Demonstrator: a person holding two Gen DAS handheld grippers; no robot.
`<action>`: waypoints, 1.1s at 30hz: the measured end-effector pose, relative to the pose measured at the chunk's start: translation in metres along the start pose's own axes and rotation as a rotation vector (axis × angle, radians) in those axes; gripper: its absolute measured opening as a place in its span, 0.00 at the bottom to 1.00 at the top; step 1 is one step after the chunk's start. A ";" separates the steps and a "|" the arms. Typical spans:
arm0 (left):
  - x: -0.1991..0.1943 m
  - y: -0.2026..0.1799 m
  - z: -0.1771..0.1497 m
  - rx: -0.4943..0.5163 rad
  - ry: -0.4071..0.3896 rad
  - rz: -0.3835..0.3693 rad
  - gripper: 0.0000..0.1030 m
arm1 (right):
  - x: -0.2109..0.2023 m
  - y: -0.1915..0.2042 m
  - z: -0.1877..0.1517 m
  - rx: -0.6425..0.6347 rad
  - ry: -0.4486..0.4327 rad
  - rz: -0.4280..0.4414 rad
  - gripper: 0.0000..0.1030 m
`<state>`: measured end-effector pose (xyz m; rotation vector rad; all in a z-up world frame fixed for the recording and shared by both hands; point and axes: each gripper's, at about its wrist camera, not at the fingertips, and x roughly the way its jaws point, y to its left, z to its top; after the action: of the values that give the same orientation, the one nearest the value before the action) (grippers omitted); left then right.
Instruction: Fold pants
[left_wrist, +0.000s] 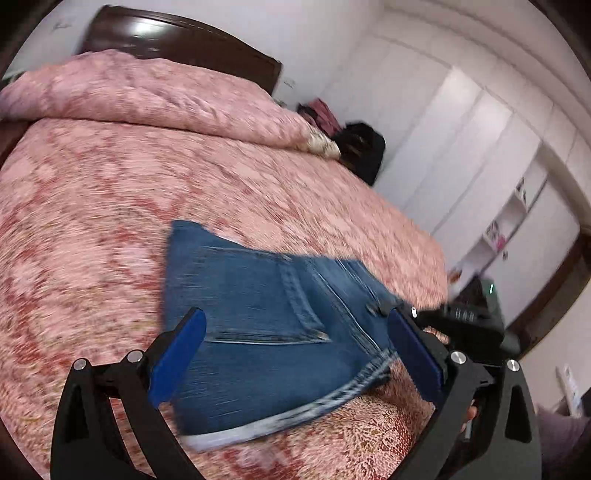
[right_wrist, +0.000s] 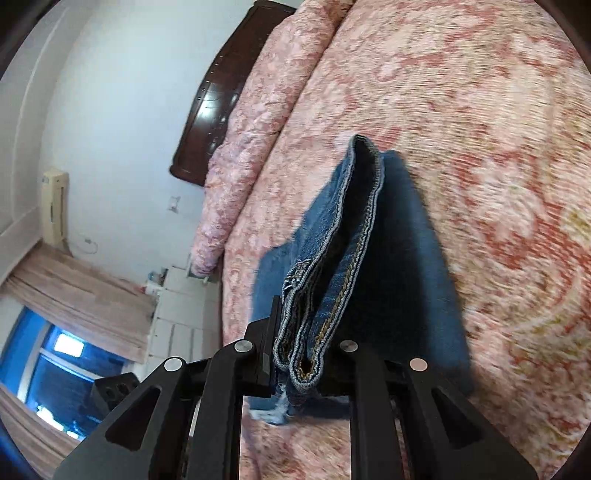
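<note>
Two grippers: right gripper (right_wrist: 295, 354) pinches folded jeans (right_wrist: 332, 258) hems, lifting them; left gripper (left_wrist: 295, 354) hovers spread above jeans on bed (left_wrist: 92, 203).

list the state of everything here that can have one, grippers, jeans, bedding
left gripper: open, blue fingers spread either side of the jeans, holding nothing
right gripper: shut on the hem edge of the jeans
jeans: folded into a stack on the bed, back pocket up, one edge lifted by the right gripper
bedspread: spread flat under the jeans
duvet: rolled up at the headboard end
</note>
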<state>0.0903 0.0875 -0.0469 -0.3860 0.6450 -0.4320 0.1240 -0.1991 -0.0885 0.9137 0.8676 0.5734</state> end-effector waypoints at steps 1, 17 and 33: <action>0.006 -0.003 0.002 -0.004 0.006 0.004 0.95 | 0.004 0.006 0.002 0.000 0.007 0.016 0.13; 0.074 0.017 -0.021 0.052 0.248 0.081 0.96 | -0.006 -0.053 -0.026 0.123 0.009 -0.118 0.12; 0.092 0.006 -0.024 0.199 0.277 0.174 0.98 | -0.050 -0.042 -0.027 0.217 0.012 -0.222 0.18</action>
<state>0.1422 0.0419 -0.1123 -0.0791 0.8884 -0.3824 0.0775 -0.2456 -0.1133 0.9938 1.0408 0.2966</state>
